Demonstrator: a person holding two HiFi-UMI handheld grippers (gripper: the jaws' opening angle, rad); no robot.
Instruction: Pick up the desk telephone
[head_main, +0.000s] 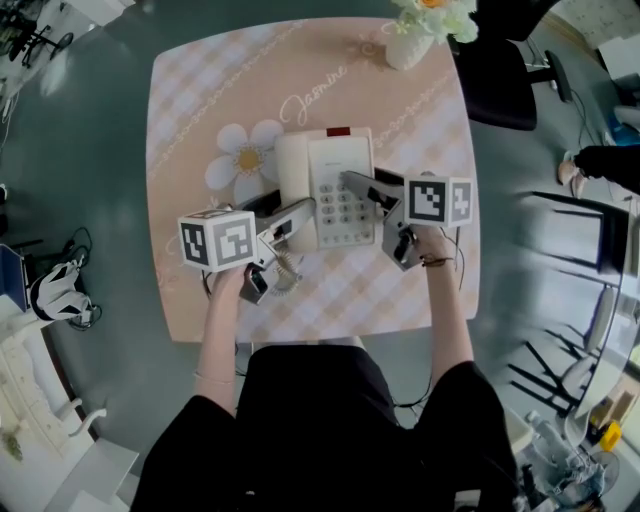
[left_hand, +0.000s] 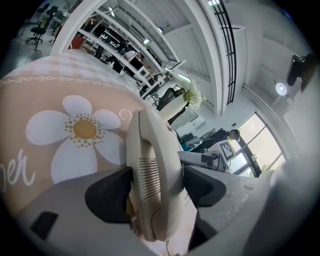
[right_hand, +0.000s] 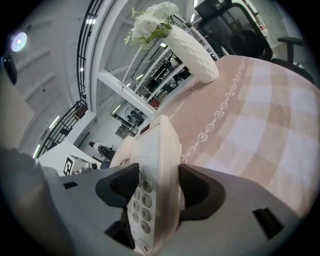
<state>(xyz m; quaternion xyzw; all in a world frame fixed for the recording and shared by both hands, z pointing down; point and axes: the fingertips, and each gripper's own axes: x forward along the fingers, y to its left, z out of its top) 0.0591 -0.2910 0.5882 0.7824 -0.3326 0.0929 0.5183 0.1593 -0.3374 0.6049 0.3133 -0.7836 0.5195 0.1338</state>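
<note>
A cream desk telephone (head_main: 340, 165) lies flat near the middle of the table, its handset (head_main: 292, 170) resting on the left side of the base. My left gripper (head_main: 290, 212) reaches in from the front left. In the left gripper view its wide jaws stand either side of the handset (left_hand: 152, 165), which fills nearly all the gap. My right gripper (head_main: 358, 190) comes in from the right, rolled on its side. One pad (right_hand: 122, 187) presses on the keypad and the other on the underside of the base's right edge (right_hand: 159, 150).
The square table (head_main: 200, 100) wears a peach checked cloth with a daisy print (head_main: 245, 160). A white vase of flowers (head_main: 408, 45) stands at the far right corner. The coiled cord (head_main: 285, 268) lies in front of the phone. A black office chair (head_main: 495, 85) is beyond the table.
</note>
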